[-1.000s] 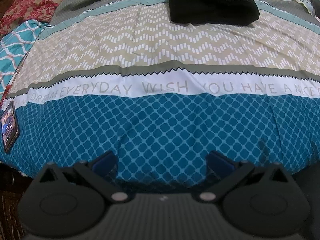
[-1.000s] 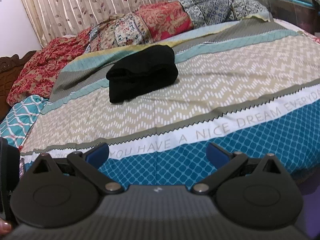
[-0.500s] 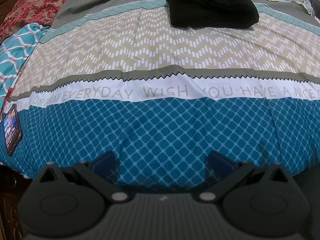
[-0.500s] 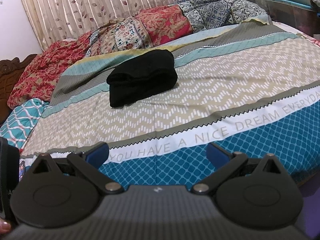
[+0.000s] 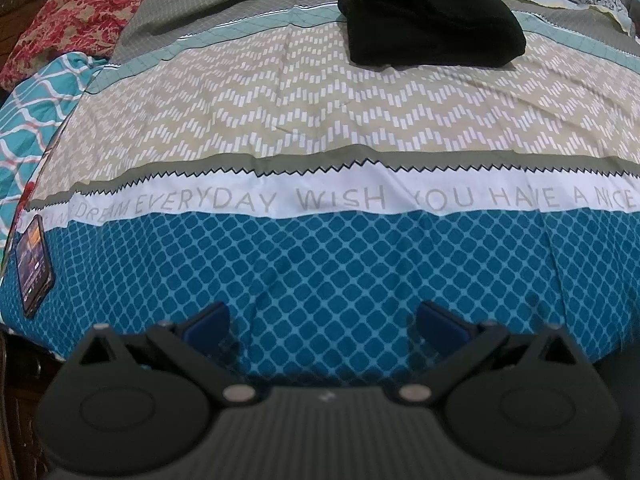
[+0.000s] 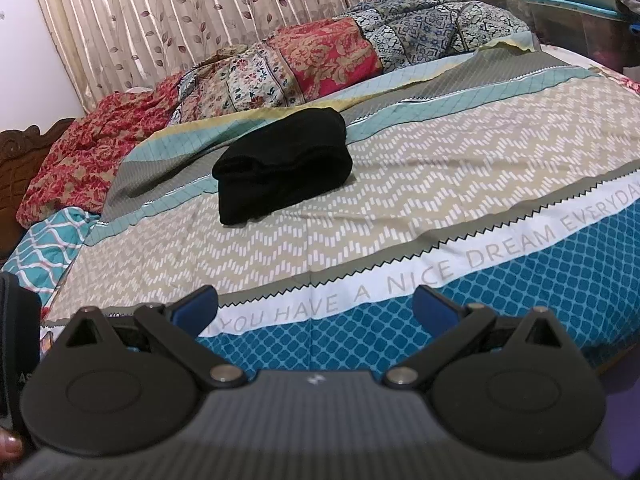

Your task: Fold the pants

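While both spread wide — left tongs (image 5: 322,322), right tongs (image 6: 316,304) — level, well short of folded pants (image 6: 282,166).

Cut off and unclear

Bedsheet (image 5: 320,264) lettering clipped at 3 o'clock after "NICE"; phone (image 5: 34,266) screen at 9 o'clock unreadable; fingertip (image 6: 10,446) cropped at 8 o'clock; pants (image 5: 432,20) folds lost in black.

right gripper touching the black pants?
Apart. The right wrist view shows the open right gripper near the bed's edge, with a wide stretch of bedsheet between it and the folded black pants.
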`<state>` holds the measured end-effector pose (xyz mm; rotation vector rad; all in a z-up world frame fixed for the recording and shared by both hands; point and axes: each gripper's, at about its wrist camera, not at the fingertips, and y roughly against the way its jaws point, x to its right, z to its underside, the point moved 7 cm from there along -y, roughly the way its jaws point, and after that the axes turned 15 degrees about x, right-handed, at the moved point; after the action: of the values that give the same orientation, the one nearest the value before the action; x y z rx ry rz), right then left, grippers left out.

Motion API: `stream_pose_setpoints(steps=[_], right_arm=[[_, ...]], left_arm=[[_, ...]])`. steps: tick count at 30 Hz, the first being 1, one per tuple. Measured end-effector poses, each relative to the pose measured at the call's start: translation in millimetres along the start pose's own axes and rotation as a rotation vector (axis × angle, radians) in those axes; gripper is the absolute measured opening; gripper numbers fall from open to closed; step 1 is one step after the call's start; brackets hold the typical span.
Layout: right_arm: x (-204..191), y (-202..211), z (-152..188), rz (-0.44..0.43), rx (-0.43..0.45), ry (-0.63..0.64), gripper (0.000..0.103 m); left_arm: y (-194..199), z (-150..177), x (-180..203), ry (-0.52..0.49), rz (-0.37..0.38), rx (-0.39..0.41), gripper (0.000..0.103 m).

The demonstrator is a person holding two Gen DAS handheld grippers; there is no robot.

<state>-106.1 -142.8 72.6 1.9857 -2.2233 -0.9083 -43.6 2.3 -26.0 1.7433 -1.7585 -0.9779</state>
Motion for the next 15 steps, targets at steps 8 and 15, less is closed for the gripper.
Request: stream_pose_setpoints(steps=[8,15], right_arm=[[3.6,-0.8,-0.2,-0.001,-0.003,-0.015,0.103],[7.4,-0.8,-2.4,-0.006,-0.001,-0.023,0.103]], left_arm=[[0.2,-2.3,1.6,-0.014,-0.006,-0.001,0.103],[1.1,-4.7,5.3,-0.031,-0.008,0.001,0.103]])
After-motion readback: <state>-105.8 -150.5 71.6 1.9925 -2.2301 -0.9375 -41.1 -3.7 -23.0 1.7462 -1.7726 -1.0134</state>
